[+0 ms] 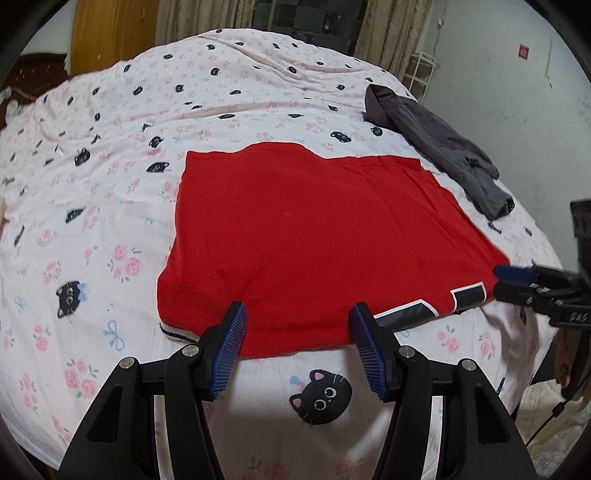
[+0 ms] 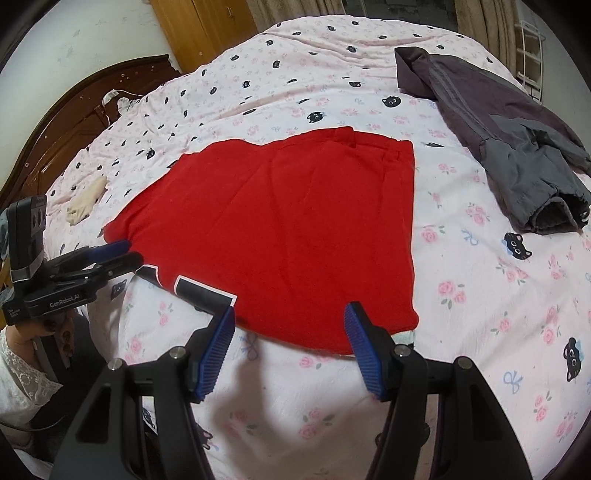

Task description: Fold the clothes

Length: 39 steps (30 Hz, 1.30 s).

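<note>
Both grippers hang over the near hem of the red garment (image 1: 295,236), one toward each near corner. The left gripper (image 1: 297,325) has its jaws apart with the hem just under and between the pads, nothing clamped. The right gripper (image 2: 290,328) likewise stands apart over the hem. The garment lies flat on the bedsheet (image 1: 92,192), partly folded, long axis running near to far; judged next move is a pinch of both corners. Far right lies a grey jacket (image 2: 517,147). Beyond: curtains (image 1: 391,33), a wooden wardrobe (image 1: 110,33)
</note>
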Available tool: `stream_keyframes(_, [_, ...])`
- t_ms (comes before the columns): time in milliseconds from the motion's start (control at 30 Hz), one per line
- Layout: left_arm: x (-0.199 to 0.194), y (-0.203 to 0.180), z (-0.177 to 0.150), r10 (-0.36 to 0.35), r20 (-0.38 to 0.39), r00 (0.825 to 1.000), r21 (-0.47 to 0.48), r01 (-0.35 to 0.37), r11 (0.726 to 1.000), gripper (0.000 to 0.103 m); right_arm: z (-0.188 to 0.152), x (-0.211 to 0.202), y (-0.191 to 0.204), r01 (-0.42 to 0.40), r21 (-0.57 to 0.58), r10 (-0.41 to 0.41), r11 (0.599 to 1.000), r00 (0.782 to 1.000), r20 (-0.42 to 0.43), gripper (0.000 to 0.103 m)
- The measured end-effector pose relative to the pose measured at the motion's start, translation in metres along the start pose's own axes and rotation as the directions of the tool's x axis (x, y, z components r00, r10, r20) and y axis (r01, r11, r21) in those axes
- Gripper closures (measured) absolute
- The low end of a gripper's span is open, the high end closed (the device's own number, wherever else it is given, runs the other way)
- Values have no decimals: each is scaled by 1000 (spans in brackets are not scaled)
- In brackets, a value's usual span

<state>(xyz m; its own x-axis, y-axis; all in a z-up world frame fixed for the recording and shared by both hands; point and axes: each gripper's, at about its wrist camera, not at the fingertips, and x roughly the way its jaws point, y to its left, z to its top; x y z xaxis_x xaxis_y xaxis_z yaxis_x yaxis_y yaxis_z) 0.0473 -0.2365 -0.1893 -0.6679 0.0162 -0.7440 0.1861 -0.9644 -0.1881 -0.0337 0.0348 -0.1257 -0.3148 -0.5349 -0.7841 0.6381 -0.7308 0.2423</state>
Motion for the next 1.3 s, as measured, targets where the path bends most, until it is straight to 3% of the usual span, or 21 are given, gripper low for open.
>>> stream_keyframes(133, [1, 12, -3, -58, 17, 998, -76, 59, 995, 49, -3, 12, -4, -6, 9, 7, 1000, 1000, -30, 40])
stream_keyframes(400, [-10, 12, -3, -64, 51, 997, -83, 68, 994, 49, -9, 18, 5, 36, -60, -37, 998, 999, -26, 37])
stream_keyframes(500, [-19, 7, 2, -33, 66, 997, -30, 35, 999, 49, -9, 16, 5, 30, -57, -31, 998, 999, -22, 37])
stream_keyframes(667, [-30, 8, 15, -38, 112, 993, -19, 40, 999, 49, -8, 15, 4, -8, -46, 7, 999, 1000, -24, 33])
stream_keyframes(900, [-12, 29, 16, 11, 53, 999, -43, -9, 999, 49, -9, 17, 8, -3, -65, 1, 998, 1000, -29, 29])
stream_keyframes(1100, [-1, 42, 3, -15, 48, 999, -82, 19, 996, 49, -8, 18, 7, -11, -68, 9, 998, 999, -37, 29])
stream_keyframes(1300, [-11, 31, 7, 17, 72, 997, -66, -13, 998, 49, -8, 17, 6, -19, -66, 17, 998, 999, -34, 28])
